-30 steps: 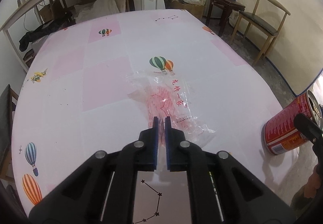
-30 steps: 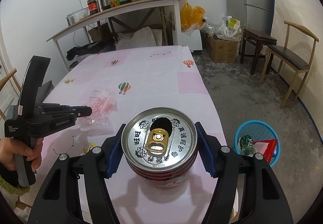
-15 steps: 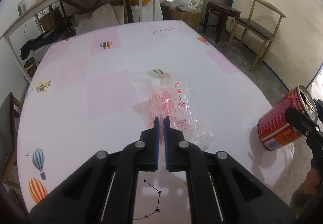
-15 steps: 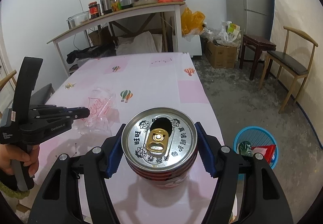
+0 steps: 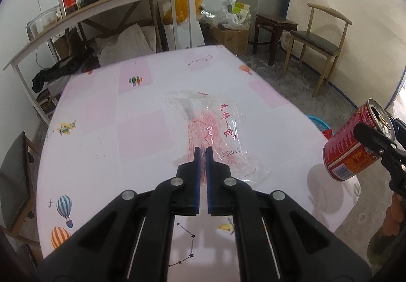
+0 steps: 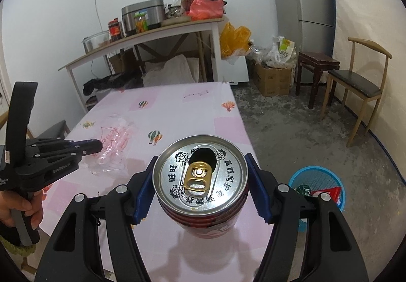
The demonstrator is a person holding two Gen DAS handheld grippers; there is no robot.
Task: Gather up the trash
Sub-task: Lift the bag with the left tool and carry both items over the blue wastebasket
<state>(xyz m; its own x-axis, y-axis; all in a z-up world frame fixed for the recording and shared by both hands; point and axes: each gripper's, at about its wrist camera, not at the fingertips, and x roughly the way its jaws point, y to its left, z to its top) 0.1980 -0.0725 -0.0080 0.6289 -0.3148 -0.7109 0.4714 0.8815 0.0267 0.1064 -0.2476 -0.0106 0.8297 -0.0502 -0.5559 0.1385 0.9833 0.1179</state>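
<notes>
Left gripper point(image 5: 202, 152), low centre of its view: blue ribbed pads pinched tight on a crinkled clear plastic bag point(image 5: 215, 127) printed in red, above the glossy pink checked tablecloth point(image 5: 101, 104). Right gripper point(image 6: 200, 175), bottom centre of its view: clamped round a ridged red can point(image 6: 200, 175), silver lid, gold pull-tab. Lower right: round blue mesh basket point(image 6: 317, 175) on grey floor.

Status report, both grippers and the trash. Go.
Left gripper shut on clear plastic bag, lifting off table. Right gripper shut on red can, clear of table. Blue basket on floor, path open.
</notes>
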